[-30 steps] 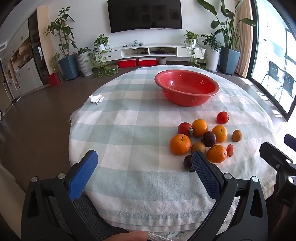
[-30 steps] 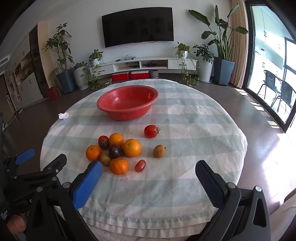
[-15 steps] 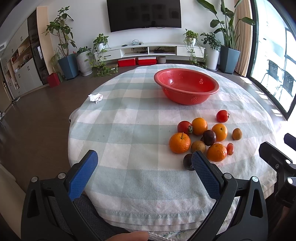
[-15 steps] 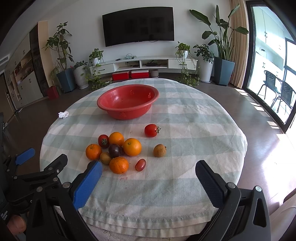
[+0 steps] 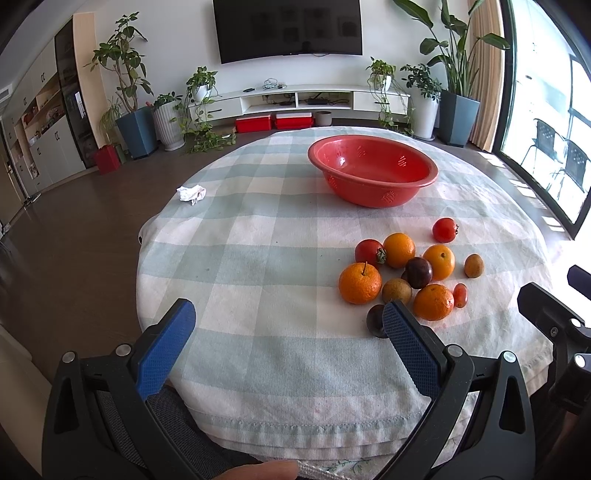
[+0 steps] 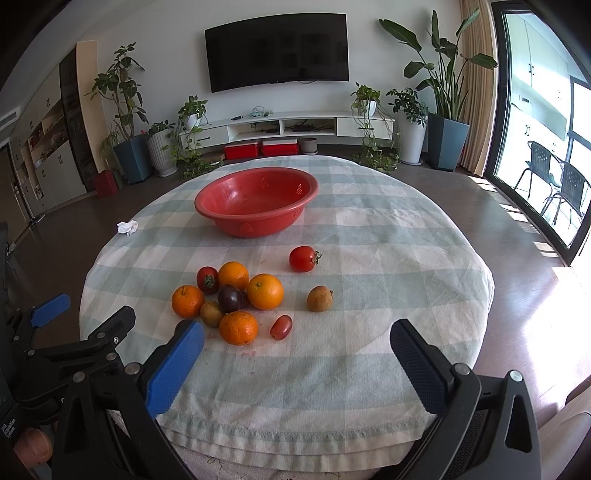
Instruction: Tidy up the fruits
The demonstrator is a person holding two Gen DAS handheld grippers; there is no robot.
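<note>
The left gripper (image 5: 288,332) hovers level above the near table edge, fingers spread wide with nothing between them. The fruit cluster (image 5: 406,273) lies just beyond its right fingertip. The right gripper (image 6: 295,341) hovers alongside, likewise spread and unladen, fruit beyond its left fingertip, the red bowl (image 6: 256,201) farther ahead.

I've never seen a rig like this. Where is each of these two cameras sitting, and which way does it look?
Left wrist: sits on the left gripper, looking along its open jaws across the table; a fingertip shows below, the right gripper at the right edge.
Right wrist: sits on the right gripper, jaws open, facing the same way; the left gripper shows at left.
Both share the red bowl, fruit pile and television.
</note>
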